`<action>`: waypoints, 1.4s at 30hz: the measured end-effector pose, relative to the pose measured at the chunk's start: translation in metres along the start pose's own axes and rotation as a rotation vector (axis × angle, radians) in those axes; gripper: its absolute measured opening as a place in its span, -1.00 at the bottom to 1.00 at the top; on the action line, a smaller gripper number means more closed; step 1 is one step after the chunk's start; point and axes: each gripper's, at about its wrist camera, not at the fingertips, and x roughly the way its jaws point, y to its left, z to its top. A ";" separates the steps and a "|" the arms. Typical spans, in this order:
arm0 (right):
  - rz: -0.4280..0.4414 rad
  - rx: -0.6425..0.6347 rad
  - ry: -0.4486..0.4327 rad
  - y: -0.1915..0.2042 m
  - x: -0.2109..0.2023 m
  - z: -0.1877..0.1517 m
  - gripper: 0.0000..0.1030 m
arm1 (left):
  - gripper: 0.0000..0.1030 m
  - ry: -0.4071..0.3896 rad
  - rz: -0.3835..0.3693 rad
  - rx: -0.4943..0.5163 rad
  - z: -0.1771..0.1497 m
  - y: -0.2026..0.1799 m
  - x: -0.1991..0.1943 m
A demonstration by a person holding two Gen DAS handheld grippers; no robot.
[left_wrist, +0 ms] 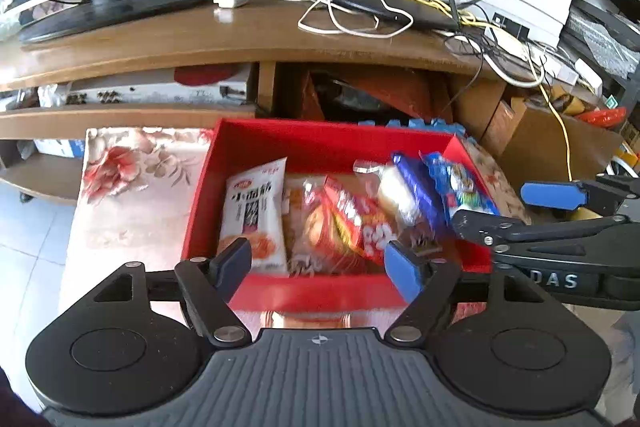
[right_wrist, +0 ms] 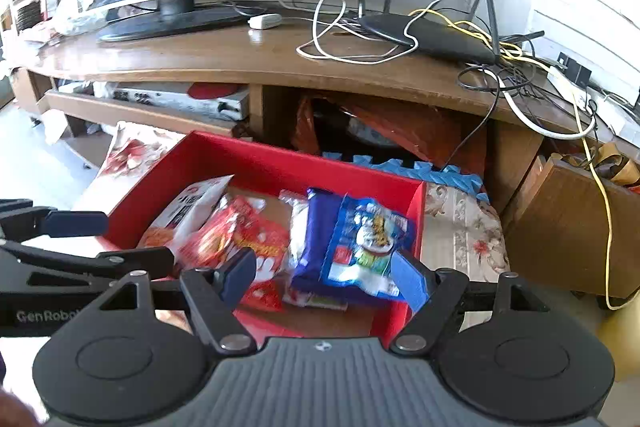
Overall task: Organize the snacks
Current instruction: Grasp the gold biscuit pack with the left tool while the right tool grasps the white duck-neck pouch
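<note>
A red cardboard box point(left_wrist: 320, 143) sits on a floral-patterned cloth point(left_wrist: 132, 187), before a brown wooden TV stand point(left_wrist: 240, 39). Inside it, a white snack packet point(left_wrist: 256, 211) lies at the left, a red crinkled snack bag point(left_wrist: 352, 223) in the middle, and a blue noodle packet point(right_wrist: 360, 243) at the right. On the stand, a black router point(left_wrist: 396, 11) lies right of a black monitor base point(left_wrist: 108, 11).
</note>
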 end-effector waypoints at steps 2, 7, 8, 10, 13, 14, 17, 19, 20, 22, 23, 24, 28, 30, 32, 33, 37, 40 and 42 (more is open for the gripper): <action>0.019 -0.015 0.012 0.004 -0.004 -0.006 0.43 | 0.52 0.007 0.009 -0.016 -0.004 0.007 -0.002; 0.072 -0.085 0.082 0.025 -0.005 -0.026 0.46 | 0.51 0.036 0.008 -0.061 -0.012 0.023 -0.004; 0.089 -0.107 0.098 0.032 -0.005 -0.032 0.46 | 0.51 0.042 0.011 -0.063 -0.013 0.024 -0.003; 0.131 -0.156 0.133 0.045 -0.002 -0.043 0.46 | 0.51 0.049 0.002 -0.074 -0.014 0.028 -0.004; 0.213 -0.242 0.183 0.067 0.006 -0.061 0.46 | 0.52 0.049 -0.010 -0.087 -0.015 0.034 -0.005; 0.237 -0.270 0.193 0.074 0.011 -0.064 0.46 | 0.52 0.051 -0.018 -0.092 -0.015 0.035 -0.005; 0.302 -0.315 0.228 0.087 0.024 -0.068 0.46 | 0.53 0.077 -0.055 -0.080 -0.018 0.037 -0.001; 0.335 -0.335 0.256 0.093 0.033 -0.071 0.46 | 0.54 0.113 -0.102 -0.045 -0.020 0.037 0.008; 0.342 -0.345 0.268 0.097 0.039 -0.072 0.46 | 0.54 0.130 -0.122 -0.031 -0.020 0.036 0.012; 0.351 -0.361 0.306 0.103 0.051 -0.078 0.37 | 0.54 0.163 -0.145 0.010 -0.021 0.035 0.024; 0.350 -0.362 0.329 0.105 0.057 -0.081 0.35 | 0.54 0.175 -0.154 0.031 -0.022 0.033 0.029; 0.349 -0.358 0.332 0.106 0.058 -0.083 0.30 | 0.54 0.184 -0.165 0.047 -0.023 0.032 0.033; 0.375 -0.278 0.374 0.091 0.050 -0.086 0.00 | 0.56 0.218 -0.227 0.094 -0.025 0.027 0.047; 0.380 -0.260 0.389 0.084 0.043 -0.093 0.00 | 0.57 0.229 -0.246 0.125 -0.026 0.021 0.055; 0.377 -0.251 0.400 0.078 0.035 -0.102 0.00 | 0.57 0.243 -0.263 0.174 -0.027 0.011 0.064; 0.378 -0.239 0.406 0.074 0.032 -0.106 0.00 | 0.57 0.250 -0.270 0.207 -0.027 0.006 0.069; 0.365 -0.184 0.420 0.055 0.018 -0.119 -0.01 | 0.65 0.284 -0.303 0.305 -0.032 -0.007 0.086; 0.367 -0.142 0.413 0.043 0.014 -0.123 0.00 | 0.66 0.293 -0.298 0.341 -0.036 -0.006 0.094; 0.359 -0.123 0.415 0.035 0.017 -0.123 0.00 | 0.66 0.297 -0.286 0.314 -0.038 0.000 0.088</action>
